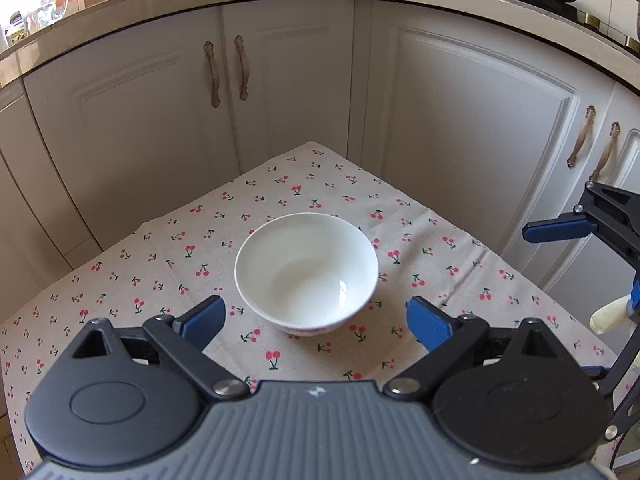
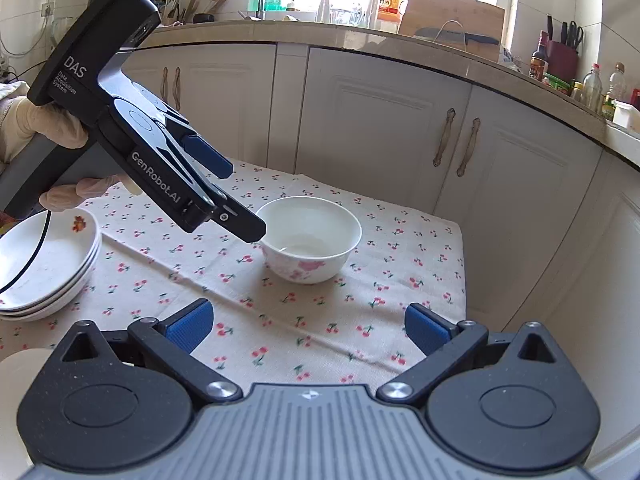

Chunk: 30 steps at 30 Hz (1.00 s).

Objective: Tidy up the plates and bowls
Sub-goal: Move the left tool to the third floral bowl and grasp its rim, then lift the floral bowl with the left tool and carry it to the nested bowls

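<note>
Sitting upright, white bowl (image 2: 310, 238) bears pink flowers outside.

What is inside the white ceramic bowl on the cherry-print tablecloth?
The white ceramic bowl looks empty in both views: only its glossy white inner surface shows. The cherry-print tablecloth directly beneath it is covered.

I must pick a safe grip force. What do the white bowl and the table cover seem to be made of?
White bowl: likely glazed ceramic or porcelain; glossy highlights, thin rim, pink flower print.
Table cover: woven cloth, matte; visible creases, cherry print.
</note>
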Available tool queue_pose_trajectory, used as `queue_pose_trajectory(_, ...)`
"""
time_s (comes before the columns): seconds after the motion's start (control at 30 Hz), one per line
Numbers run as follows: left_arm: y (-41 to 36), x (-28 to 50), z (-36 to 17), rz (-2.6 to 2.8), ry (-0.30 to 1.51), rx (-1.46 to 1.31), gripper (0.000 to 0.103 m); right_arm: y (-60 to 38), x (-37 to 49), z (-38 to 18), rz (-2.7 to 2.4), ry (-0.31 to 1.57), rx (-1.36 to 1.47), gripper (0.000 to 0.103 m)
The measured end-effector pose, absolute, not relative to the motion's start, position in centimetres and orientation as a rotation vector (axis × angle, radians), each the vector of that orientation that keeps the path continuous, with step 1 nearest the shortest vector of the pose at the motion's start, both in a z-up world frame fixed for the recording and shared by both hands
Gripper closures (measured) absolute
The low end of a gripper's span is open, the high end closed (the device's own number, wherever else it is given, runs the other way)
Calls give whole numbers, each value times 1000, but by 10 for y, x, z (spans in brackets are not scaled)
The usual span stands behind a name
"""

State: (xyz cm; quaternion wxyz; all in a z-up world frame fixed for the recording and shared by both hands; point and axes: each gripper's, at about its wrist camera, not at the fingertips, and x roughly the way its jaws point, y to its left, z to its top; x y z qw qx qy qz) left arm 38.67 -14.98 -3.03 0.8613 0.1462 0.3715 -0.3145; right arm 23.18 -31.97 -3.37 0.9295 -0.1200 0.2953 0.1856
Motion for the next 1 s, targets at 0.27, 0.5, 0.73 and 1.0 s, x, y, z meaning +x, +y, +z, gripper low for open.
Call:
queue_pose_trajectory(0.27,-167,426,-49,-651,822,297,7,-316,283,-50,475,621,-265,0)
queue_pose_trajectory(0.5,-175,448,-63,-637,852,296,11,-300,317,-70,529,636,-306,0)
queue_pose_trajectory(0.73,-177,464,-72,-632,879,282,17,-296,337,-82,528,640,-295,4)
queue_pose_trajectory(1.0,-178,472,-81,-642,900,272,25,-293,349,-89,525,660,-286,13)
